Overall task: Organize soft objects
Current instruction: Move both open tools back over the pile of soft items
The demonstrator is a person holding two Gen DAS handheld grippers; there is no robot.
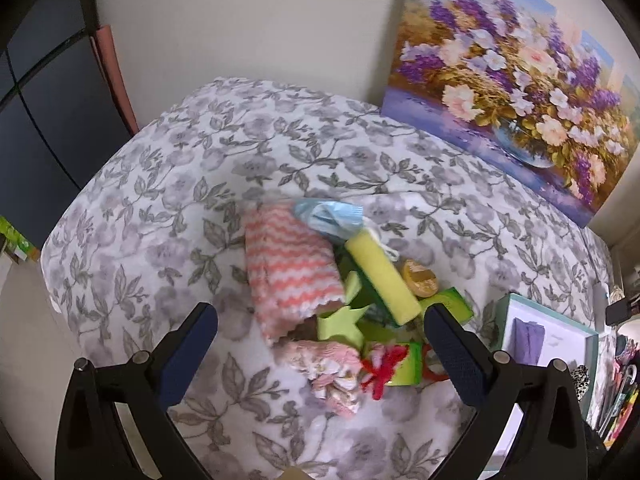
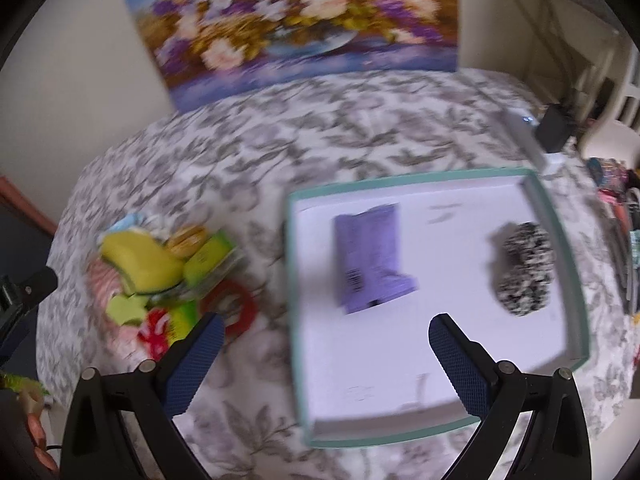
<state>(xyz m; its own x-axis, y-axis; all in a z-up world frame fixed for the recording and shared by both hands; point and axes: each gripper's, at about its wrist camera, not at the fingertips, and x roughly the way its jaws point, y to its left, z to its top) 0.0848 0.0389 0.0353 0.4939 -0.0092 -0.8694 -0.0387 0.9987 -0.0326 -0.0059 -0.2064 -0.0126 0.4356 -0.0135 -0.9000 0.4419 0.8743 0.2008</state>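
Left gripper point(image 1: 320, 320) spread wide, empty, hovering above soft-object pile point(image 1: 340, 300); pink zigzag cloth point(image 1: 290, 272) just ahead between fingers, yellow sponge point(image 1: 382, 280) toward right finger. Bare floral cover point(image 1: 160, 200) ahead-left.

Right gripper point(image 2: 324, 334) spread wide, empty, above near-left edge of teal-rimmed tray point(image 2: 416, 176). Purple packet point(image 2: 370, 256), speckled scrunchie point(image 2: 524, 274) inside, ahead; bare tray floor between.

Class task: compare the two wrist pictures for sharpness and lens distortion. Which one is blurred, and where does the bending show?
Left wrist view: mostly sharp, the pink zigzag cloth reads clearly; fisheye bends the bedspread edge into a curve and darkens the corners. Right wrist view: motion blur smears the painting and purple packet in the teal-rimmed box, though the right tongs stay crisp.
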